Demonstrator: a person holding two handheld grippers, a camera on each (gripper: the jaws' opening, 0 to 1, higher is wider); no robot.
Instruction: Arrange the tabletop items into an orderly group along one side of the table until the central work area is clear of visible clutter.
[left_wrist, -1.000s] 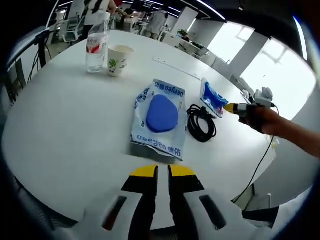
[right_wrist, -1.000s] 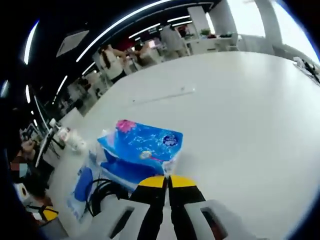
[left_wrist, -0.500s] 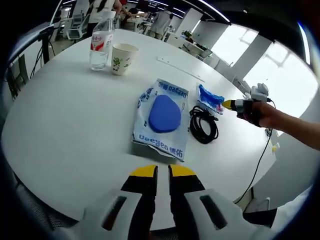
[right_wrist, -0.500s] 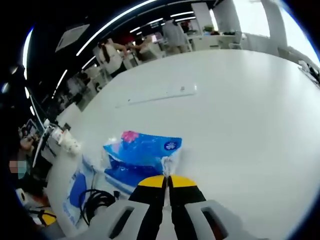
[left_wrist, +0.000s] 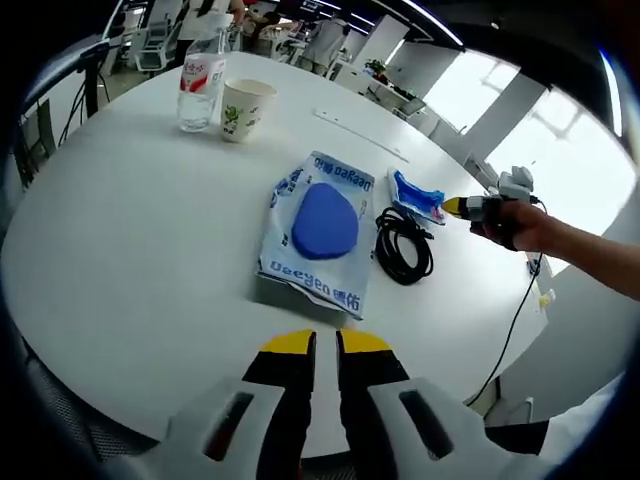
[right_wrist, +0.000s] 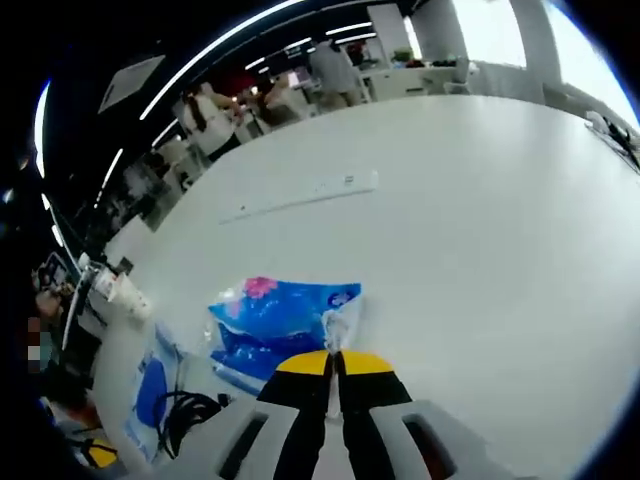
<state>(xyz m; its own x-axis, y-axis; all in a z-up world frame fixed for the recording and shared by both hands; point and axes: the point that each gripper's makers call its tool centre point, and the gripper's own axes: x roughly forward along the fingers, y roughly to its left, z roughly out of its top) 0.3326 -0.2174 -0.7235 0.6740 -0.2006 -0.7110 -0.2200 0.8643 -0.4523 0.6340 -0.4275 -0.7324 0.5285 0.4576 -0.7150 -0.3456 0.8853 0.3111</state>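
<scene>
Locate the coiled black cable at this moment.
In the left gripper view the coiled black cable lies on the white table, between the white bag with the blue pad and the blue tissue pack pinched by the right gripper.

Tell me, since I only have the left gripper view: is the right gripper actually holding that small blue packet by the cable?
Observer: Yes. In the right gripper view the right gripper is shut on the edge of the blue tissue packet.
Reviewer: What is printed on the packet?
Observer: A pink flower at one corner and a small round blue logo near the opposite one.
Reviewer: What lies beyond it on the table?
Observer: A long white strip lies flat on the white table, apart from the packet.
</scene>
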